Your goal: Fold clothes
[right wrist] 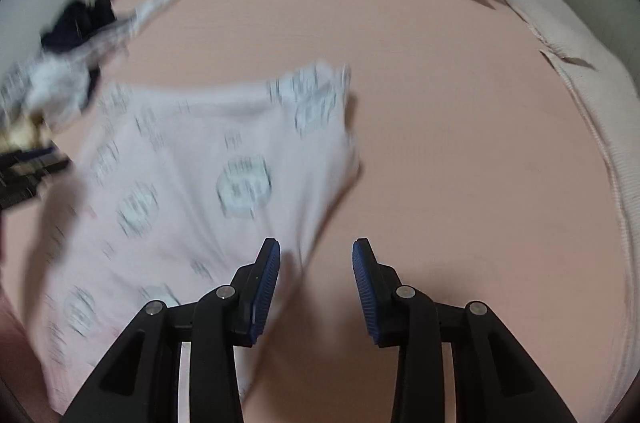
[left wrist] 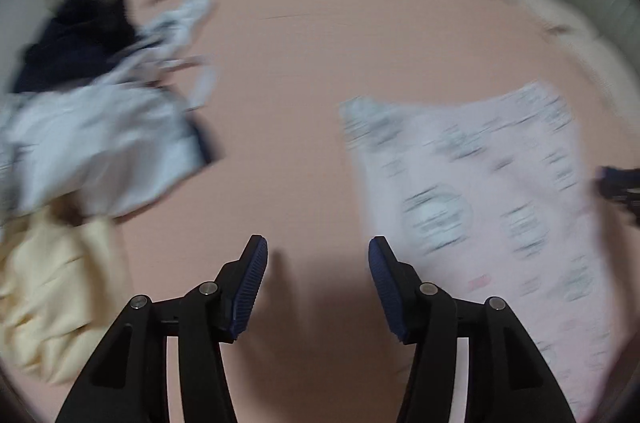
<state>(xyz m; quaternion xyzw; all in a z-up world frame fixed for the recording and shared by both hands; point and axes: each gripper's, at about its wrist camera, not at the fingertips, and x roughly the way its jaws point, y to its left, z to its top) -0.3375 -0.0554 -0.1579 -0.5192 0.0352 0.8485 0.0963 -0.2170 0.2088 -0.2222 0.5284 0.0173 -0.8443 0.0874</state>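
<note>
Item: patterned pink garment [right wrist: 192, 183], flat on the bed [right wrist: 460, 143], at ten o'clock from our right gripper [right wrist: 316, 287]. Left gripper [left wrist: 318, 287]: fingers spread, empty; right likewise. Unfolded heap [left wrist: 92, 135] at nine o'clock. Risk: pinching the sheet along with the cloth.

Both wrist views look down, sharing the pink bed [left wrist: 304, 71] [right wrist: 460, 103].

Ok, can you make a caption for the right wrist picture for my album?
Open right gripper above a pale pink patterned garment spread on the pink bedsheet.
</note>
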